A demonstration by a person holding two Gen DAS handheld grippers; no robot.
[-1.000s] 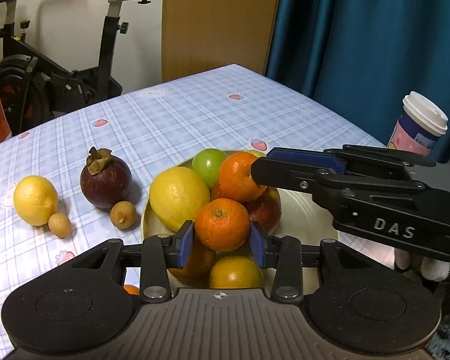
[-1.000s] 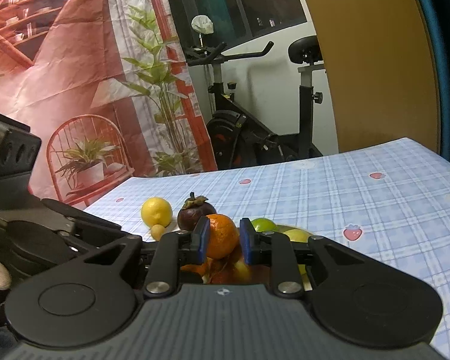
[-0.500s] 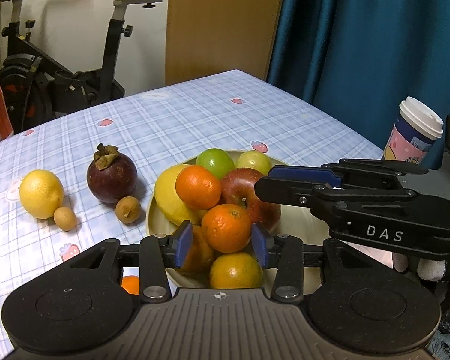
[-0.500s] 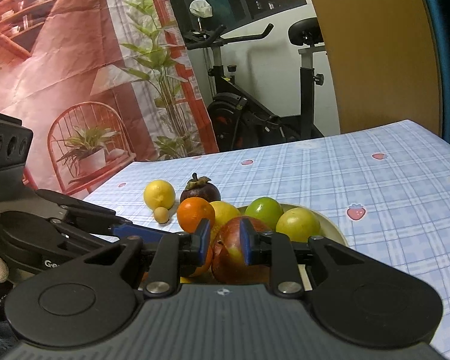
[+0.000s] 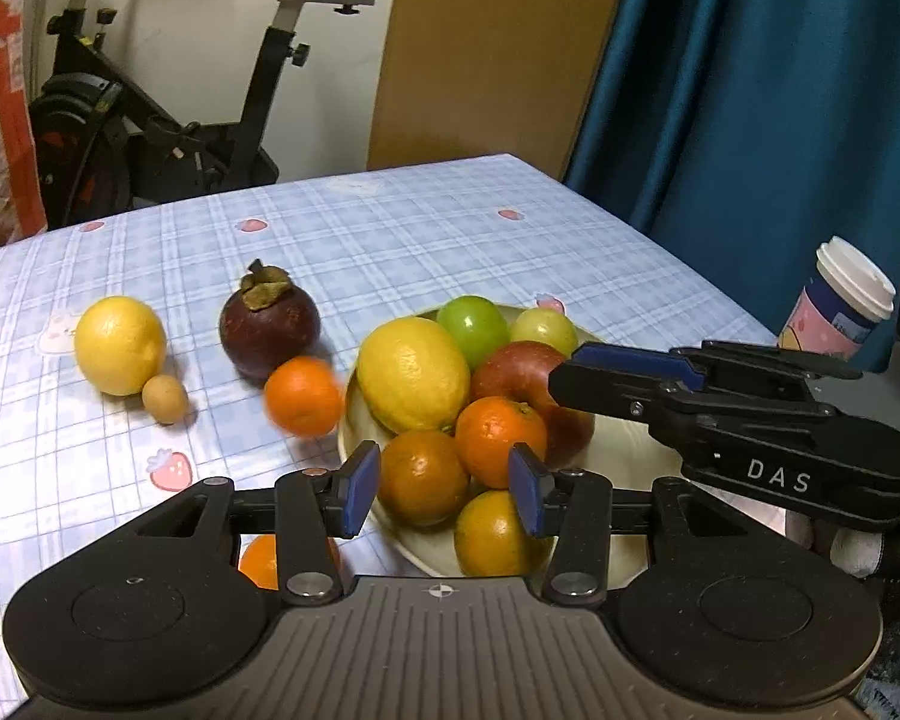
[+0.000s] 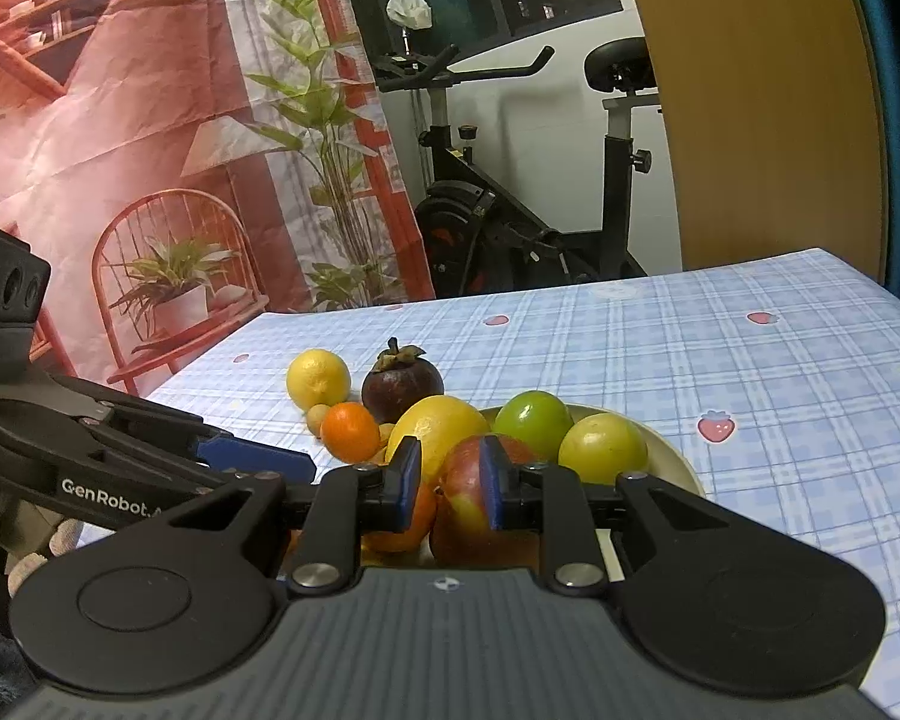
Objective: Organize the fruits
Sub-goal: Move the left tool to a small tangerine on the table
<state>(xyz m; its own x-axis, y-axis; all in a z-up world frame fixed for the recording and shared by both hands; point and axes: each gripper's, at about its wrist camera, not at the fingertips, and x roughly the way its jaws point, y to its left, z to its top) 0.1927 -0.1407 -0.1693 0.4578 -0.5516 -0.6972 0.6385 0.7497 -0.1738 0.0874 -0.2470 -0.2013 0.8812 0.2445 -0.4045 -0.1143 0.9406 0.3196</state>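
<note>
On the tabletop covered with a blue checked cloth [image 5: 390, 240], at the far left, a round yellow lemon [image 5: 120, 345] is seen, with a small tan longan-like fruit [image 5: 164, 399] touching its lower right side. Next to the right a dark purple mangosteen with a dry brown cap [image 5: 269, 327] is placed. Just in front of it a blurred small orange mandarin [image 5: 303, 396] is seen outside the cream round plate [image 5: 615, 438], close beside the plate's left rim; whether it touches the cloth cannot be told.

On the plate a large yellow lemon [image 5: 413, 373], a green round fruit [image 5: 473, 329], a yellow-green round fruit [image 5: 543, 331], a red apple [image 5: 525, 372] and three orange mandarins [image 5: 500, 441] are piled together.

The left tongs [image 5: 444, 497] are held wide open at the near edge of the plate, nothing gripped; two of the mandarins are seen between the blue pads, behind them. The fallen mandarin lies to the left of these tongs, farther away.

The right tongs [image 6: 448, 483] are narrowly open and empty in the right wrist view, with the red apple just ahead of the gap. In the left wrist view they reach from the right over the plate, tips beside the apple.

A paper cup with a white lid [image 5: 840, 300] stands at the right.
</note>
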